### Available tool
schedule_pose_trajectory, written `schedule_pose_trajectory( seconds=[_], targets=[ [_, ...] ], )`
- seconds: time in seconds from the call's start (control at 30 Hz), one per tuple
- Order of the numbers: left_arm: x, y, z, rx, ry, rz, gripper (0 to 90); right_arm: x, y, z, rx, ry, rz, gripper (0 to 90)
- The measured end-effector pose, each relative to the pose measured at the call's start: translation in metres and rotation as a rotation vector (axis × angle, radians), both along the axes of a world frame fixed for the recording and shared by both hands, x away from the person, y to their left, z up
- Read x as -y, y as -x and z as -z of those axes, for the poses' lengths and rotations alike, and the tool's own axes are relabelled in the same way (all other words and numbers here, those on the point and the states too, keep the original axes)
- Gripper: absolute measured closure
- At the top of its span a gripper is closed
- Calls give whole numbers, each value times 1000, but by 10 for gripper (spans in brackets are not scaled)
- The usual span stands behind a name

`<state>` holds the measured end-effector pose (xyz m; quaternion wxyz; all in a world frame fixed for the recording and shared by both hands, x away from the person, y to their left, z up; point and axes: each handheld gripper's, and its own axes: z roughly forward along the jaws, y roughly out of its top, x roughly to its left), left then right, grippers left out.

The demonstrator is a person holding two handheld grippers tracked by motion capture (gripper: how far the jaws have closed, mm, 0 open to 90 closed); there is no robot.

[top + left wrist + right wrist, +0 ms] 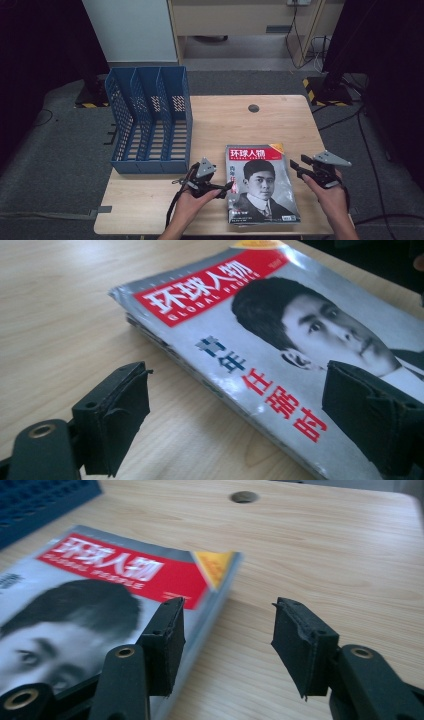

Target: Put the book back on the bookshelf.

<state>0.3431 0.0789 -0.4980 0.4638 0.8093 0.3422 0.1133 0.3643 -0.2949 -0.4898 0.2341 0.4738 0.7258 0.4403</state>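
Note:
A stack of magazines [262, 182] lies flat at the front right of the wooden table [225, 120]. The top cover has a red title band and a black-and-white portrait. My left gripper [226, 188] sits at the stack's left edge, held low and pointing right. In the left gripper view the magazines [280, 340] run between the wide-open jaws of the left gripper [240, 410], one pad over bare wood and the other over the cover. My right gripper [296, 166] hovers at the stack's right edge. The right gripper [227, 630] is open, with the magazine's edge [210, 605] just inside its left pad.
A blue three-slot file holder [150, 120] stands at the table's left side, open toward the front. A round cable hole [253, 108] sits near the far edge. Bare wood lies between the holder and the magazines. Dark floor and cables surround the table.

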Motion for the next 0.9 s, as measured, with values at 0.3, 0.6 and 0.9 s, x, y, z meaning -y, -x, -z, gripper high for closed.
schedule_pose_trajectory(
  seconds=[0.3, 0.6, 0.9],
  targets=[
    [13, -1, 14, -70, -3, 17, 86, -26, -5, 17, -113, 12, -111, 308],
    [17, -6, 23, -145, 10, 69, 96, -31, -5, 20, -119, 28, -153, 304],
    [13, -5, 12, -160, 55, 69, 123, -41, -2, 20, -108, 47, -202, 314]
  ],
)
